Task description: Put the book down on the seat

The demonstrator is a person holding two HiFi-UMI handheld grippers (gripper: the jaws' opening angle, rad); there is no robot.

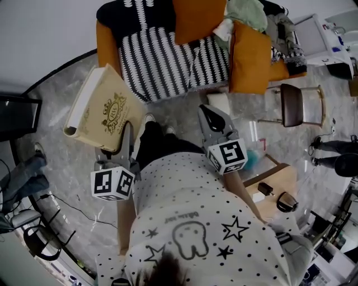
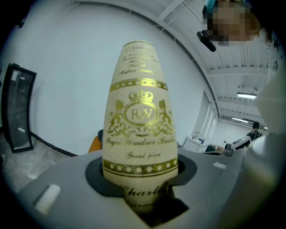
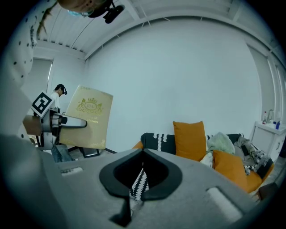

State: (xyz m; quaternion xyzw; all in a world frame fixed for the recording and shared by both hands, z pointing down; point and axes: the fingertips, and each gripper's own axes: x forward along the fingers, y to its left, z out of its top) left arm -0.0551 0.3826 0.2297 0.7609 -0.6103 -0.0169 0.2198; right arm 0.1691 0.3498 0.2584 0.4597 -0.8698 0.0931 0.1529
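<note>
A cream book [image 1: 103, 111] with a gold crest is held upright above the floor, left of the sofa, and my left gripper [image 1: 126, 141] is shut on its lower edge. In the left gripper view the book [image 2: 140, 112] fills the middle, standing between the jaws. The sofa seat [image 1: 162, 61] has a black-and-white patterned cover and lies ahead, beyond the book. My right gripper [image 1: 211, 113] is shut with nothing in it and points at the sofa [image 3: 156, 136]. The right gripper view also shows the book [image 3: 87, 116] in the left gripper [image 3: 67, 123].
Two orange cushions [image 1: 196, 19] [image 1: 249, 56] and a heap of clothes [image 1: 246, 14] take up the sofa's right part. A small brown chair [image 1: 293, 103] and a wooden side table [image 1: 274, 181] stand at the right. Someone's legs [image 1: 25, 173] and cables are at the left.
</note>
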